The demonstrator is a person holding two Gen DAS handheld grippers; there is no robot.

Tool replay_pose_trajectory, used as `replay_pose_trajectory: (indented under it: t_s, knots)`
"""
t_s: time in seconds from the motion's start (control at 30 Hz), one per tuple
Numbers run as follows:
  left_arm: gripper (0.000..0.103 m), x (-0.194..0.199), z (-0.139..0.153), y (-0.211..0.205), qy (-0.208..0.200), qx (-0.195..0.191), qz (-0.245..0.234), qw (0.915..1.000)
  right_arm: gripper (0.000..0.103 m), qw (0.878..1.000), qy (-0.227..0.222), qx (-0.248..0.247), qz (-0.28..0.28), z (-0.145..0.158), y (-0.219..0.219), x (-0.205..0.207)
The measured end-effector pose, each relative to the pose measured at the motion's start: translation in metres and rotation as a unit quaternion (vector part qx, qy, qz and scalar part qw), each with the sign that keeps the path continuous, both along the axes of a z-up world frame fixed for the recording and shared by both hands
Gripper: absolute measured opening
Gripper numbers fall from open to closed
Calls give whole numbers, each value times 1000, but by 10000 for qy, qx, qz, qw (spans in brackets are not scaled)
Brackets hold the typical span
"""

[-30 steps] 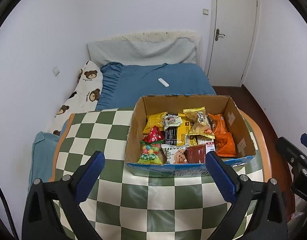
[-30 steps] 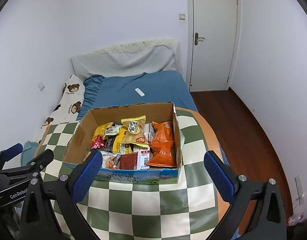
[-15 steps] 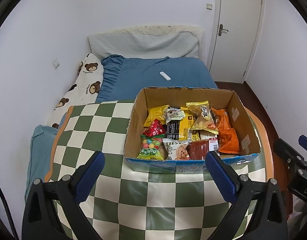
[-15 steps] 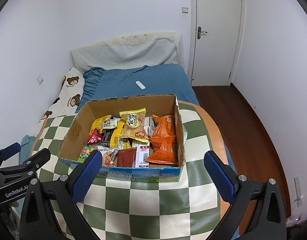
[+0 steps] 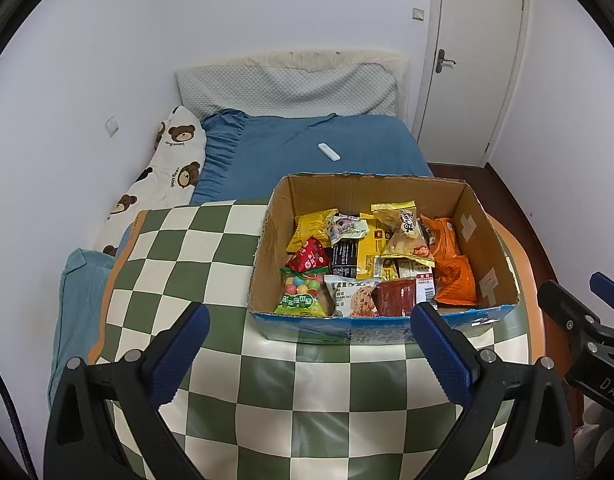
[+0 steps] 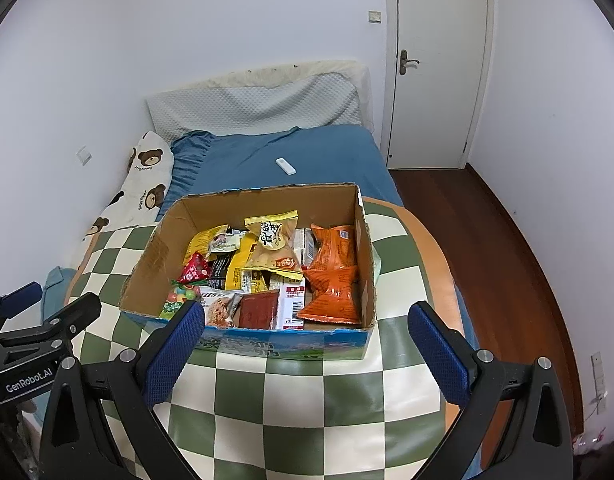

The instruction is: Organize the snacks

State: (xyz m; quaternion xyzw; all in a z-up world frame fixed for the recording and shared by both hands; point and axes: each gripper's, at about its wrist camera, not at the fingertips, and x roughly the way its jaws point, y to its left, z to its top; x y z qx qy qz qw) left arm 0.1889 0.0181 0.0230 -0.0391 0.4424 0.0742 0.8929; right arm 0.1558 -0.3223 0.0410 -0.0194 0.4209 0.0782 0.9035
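An open cardboard box stands on a round table with a green-and-cream checked cloth. Several snack packets lie inside: orange bags, yellow bags, a red packet, a candy bag and a cookie pack. My left gripper is open and empty, above the cloth just in front of the box. My right gripper is open and empty, at the box's front wall.
A bed with a blue sheet lies beyond the table, with a white remote and a bear-print pillow. A white door and wooden floor are at the right. The other gripper shows at each view's edge.
Both grippers have moved forward and tilted down a little toward the box, which looks larger and lower in both views. Both stay open; nothing was taken hold of.
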Motion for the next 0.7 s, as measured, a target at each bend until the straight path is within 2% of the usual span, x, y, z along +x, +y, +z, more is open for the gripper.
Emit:
replay_pose_trajectory:
  t_s: [0.7]
  knots:
    - [103,-3,3,-4,3,-11,-39,10000,103,10000,34,16,-7,-4,-1,-2]
